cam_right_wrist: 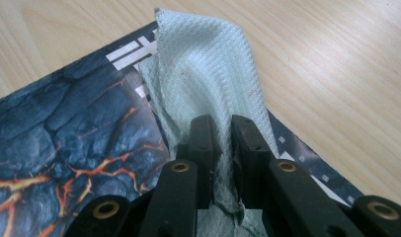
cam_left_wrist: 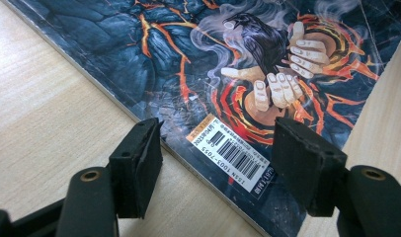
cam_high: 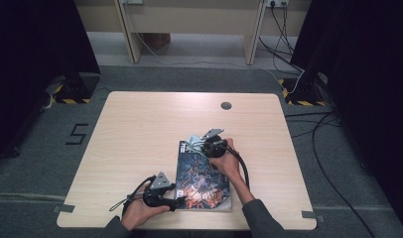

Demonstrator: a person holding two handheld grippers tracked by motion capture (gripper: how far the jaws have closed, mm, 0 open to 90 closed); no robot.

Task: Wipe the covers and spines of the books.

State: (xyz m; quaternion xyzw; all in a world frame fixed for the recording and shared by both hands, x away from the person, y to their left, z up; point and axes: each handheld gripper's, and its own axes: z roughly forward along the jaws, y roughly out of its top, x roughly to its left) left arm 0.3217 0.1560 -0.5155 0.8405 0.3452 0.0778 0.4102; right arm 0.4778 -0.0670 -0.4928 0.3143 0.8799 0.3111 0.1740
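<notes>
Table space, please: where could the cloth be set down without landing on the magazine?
Bare table lies left of the magazine and across the far half up to the round grommet. It is crowded at the near edge, around the left gripper, right gripper and cloth.

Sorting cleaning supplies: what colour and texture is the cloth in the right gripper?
Pale mint-green cloth with a fine waffle weave; clearest in the right gripper view.

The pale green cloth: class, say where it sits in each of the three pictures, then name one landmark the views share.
High view: the cloth lies at the magazine's far end, at the right gripper.
Left gripper view: the cloth is not in this picture.
Right gripper view: the cloth rises at centre, pinched between the closed jaws over the magazine's corner.
Shared landmark: the magazine's dark cover with orange lava cracks.
</notes>
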